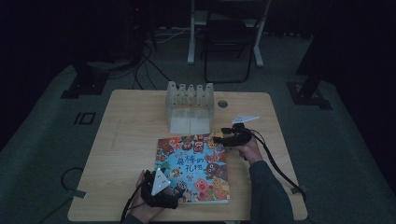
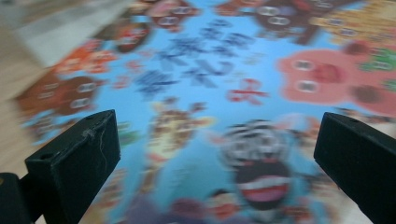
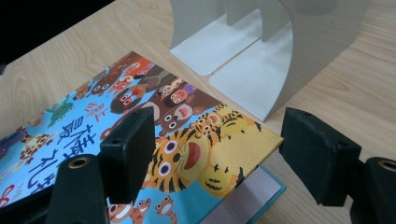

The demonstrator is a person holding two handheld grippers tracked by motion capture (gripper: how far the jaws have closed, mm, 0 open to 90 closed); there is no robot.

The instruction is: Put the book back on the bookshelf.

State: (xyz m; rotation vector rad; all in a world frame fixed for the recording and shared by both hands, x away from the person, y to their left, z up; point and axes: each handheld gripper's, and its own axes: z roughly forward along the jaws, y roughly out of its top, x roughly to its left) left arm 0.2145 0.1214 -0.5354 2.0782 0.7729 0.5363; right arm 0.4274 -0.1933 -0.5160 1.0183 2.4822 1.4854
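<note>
Book (image 1: pixel 194 169) lies flat; your left claw (image 2: pixel 219 154) gapes empty, right claw (image 3: pixel 215 154) straddles its lifted cover corner, unclamped. Pinch it next.

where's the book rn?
High view: the book lies flat on the table, right of centre and toward the near edge, just in front of the white rack, between the left gripper and right gripper.

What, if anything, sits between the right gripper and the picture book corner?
Nothing visible. The right gripper has its jaws open on either side of the picture book's raised cover corner, with no object in between. The white rack stands just beyond the book, clear of the jaws.
</note>
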